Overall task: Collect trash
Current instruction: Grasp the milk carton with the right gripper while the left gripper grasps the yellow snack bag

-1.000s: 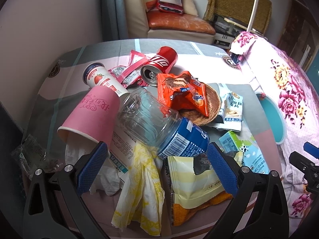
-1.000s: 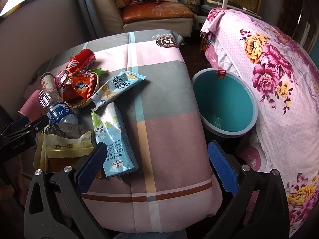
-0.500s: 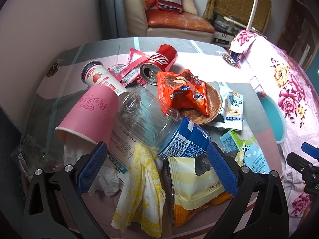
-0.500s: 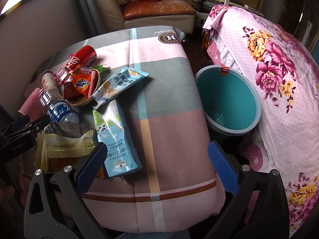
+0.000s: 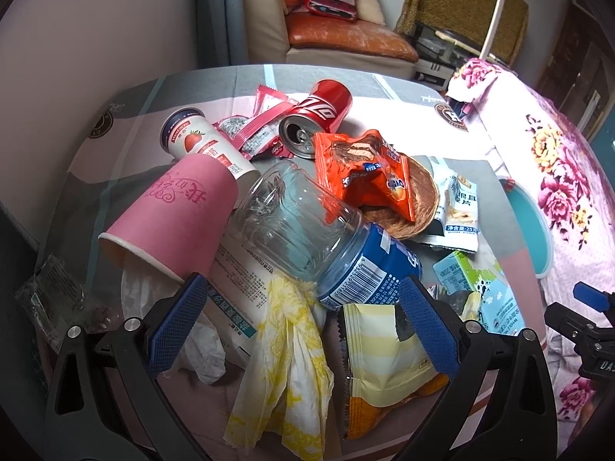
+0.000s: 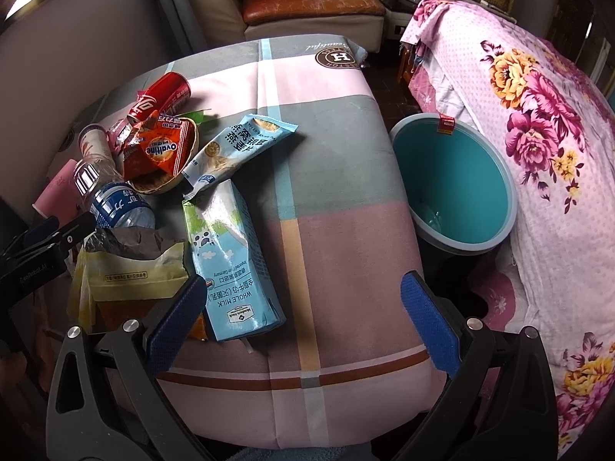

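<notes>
A pile of trash lies on the checked tablecloth [image 6: 338,207]. My left gripper [image 5: 303,319] is open and empty above a yellow tissue [image 5: 288,349], between a pink paper cup [image 5: 173,215] and a yellow snack bag [image 5: 380,349]. A clear plastic bottle [image 5: 311,238], red can [image 5: 319,119] and orange wrapper [image 5: 365,173] lie beyond. My right gripper [image 6: 300,319] is open and empty over the table's near edge, beside a blue milk carton [image 6: 230,261]. The teal bin [image 6: 453,184] stands on the floor to the right.
A floral pink bedspread [image 6: 538,123] fills the right side. A sofa with an orange cushion [image 5: 346,34] stands behind the table. A grey wall panel [image 5: 96,38] runs along the left. A wicker dish [image 5: 415,203] sits under the orange wrapper.
Both grippers have drifted slightly; the right wrist view has shifted so the table and bin sit a little further right. Nothing has been grasped.
</notes>
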